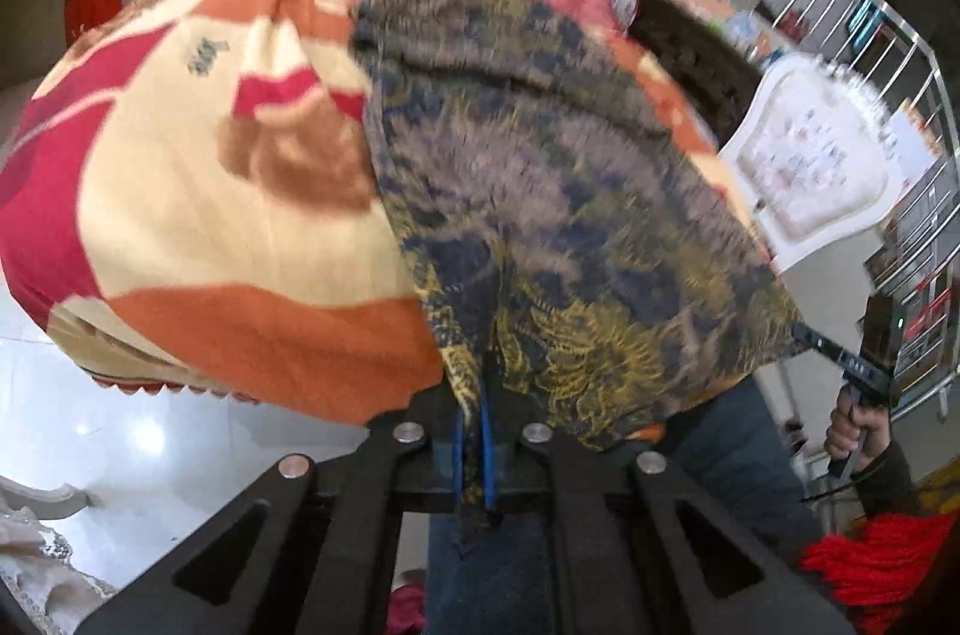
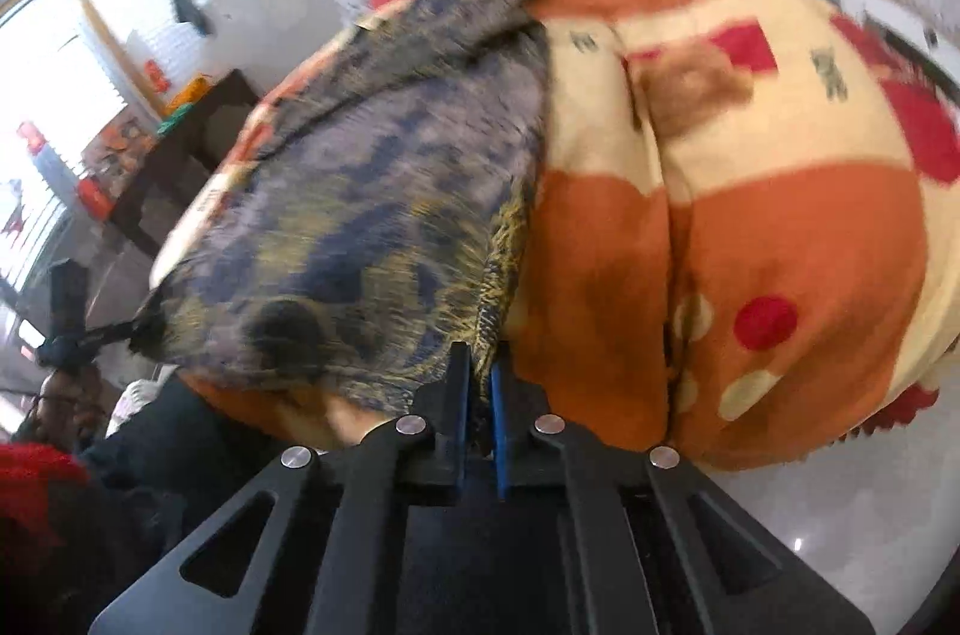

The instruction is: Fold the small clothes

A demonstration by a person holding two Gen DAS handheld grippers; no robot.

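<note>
**Both tongs clamped on the cloth**

Left wrist view: The left tongs [image 1: 474, 431] are closed on a corner of the patterned cloth [image 1: 540, 191], with fabric pinched between the blue pads [image 1: 487, 446]. The cloth spreads away from the tongs, ahead and to the right, over an orange, cream and red blanket [image 1: 198, 215]. The blanket fills the area ahead and to the left. At the far right, a hand [image 1: 855, 431] holds the right tongs [image 1: 810, 335], which meet the cloth's other near corner.

Right wrist view: The right tongs [image 2: 480, 395] are closed on a cloth [image 2: 372, 191] corner; fabric sits between the pads [image 2: 498, 431]. The cloth extends ahead and to the left over the blanket [image 2: 780, 227]. The left tongs [image 2: 129, 329] grip the cloth's left corner. The image is motion-blurred.
</note>
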